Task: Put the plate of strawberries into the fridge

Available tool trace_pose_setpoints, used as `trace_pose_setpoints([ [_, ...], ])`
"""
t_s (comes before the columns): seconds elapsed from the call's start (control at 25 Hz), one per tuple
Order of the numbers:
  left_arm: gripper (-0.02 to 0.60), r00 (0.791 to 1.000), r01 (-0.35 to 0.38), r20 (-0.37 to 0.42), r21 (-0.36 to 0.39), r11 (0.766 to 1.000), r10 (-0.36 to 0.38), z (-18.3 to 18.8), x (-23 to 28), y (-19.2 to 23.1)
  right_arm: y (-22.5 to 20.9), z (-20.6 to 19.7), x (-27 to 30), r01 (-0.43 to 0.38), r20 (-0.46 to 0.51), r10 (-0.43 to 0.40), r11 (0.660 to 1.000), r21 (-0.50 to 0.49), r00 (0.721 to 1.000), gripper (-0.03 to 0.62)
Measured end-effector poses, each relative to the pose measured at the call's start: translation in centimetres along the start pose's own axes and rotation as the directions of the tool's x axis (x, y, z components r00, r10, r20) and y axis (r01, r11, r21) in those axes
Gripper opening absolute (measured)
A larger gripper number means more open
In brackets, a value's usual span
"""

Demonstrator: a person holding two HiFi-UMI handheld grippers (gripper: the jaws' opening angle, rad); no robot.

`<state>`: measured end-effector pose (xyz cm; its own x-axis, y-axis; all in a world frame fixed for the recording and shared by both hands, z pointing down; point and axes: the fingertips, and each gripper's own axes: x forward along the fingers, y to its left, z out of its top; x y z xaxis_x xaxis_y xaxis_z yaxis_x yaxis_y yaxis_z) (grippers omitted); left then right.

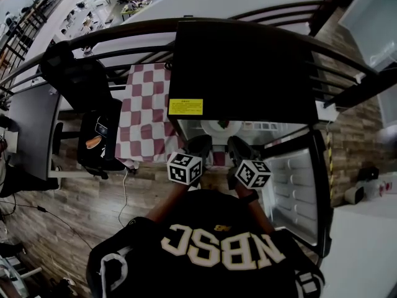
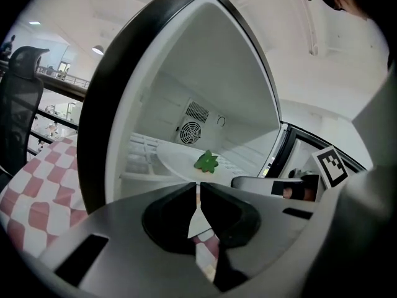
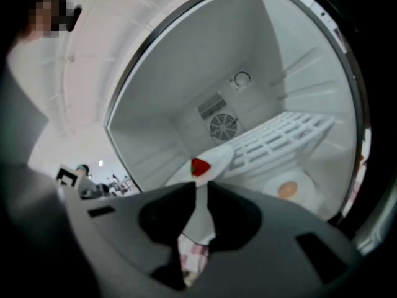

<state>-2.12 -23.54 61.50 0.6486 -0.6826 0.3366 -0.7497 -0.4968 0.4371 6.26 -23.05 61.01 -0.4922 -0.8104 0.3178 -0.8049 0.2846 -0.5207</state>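
Head view: a person faces the black fridge (image 1: 242, 67), whose door (image 1: 296, 191) stands open on the right side; the left gripper (image 1: 201, 140) and right gripper (image 1: 236, 140) reach side by side into the opening, and the white plate (image 1: 220, 128) lies just beyond their tips, inside the lit compartment. A yellow label (image 1: 185, 107) sits on the fridge top's front edge, and a red-and-white checked cloth (image 1: 146, 110) covers the table to the left. Left gripper view: the left gripper (image 2: 198, 189) has its jaws drawn almost together, pinching the near rim of the plate (image 2: 177, 160); a green strawberry leaf (image 2: 206, 161) shows on the plate, a round fan vent (image 2: 190, 131) on the rear wall. Right gripper view: the right gripper (image 3: 201, 188) clamps the plate (image 3: 217, 159) by its rim through a narrow gap; a red strawberry (image 3: 200, 166) lies on the plate just beyond the jaws, beside the white wire shelf (image 3: 282, 135). Whether the plate rests on that shelf cannot be told. A small dish (image 3: 291, 191) with an orange item sits lower right
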Motion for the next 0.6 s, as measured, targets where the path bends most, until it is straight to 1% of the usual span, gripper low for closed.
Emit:
trace_pose_setpoints([
  [0.2, 0.037, 1.000, 0.006, -0.004, -0.073, 0.997, -0.007, 0.7, 1.4, 0.5, -0.2, 0.7, 1.5, 0.008, 0.001, -0.008, 1.000, -0.021, 1.000, 0.071],
  [0.6, 0.037, 1.000, 0.003, -0.002, -0.080, 0.997, -0.003, 1.9, 2.9, 0.8, -0.2, 1.8, 3.5, 0.005, -0.003, -0.005, 0.997, -0.071, 1.000, 0.069],
])
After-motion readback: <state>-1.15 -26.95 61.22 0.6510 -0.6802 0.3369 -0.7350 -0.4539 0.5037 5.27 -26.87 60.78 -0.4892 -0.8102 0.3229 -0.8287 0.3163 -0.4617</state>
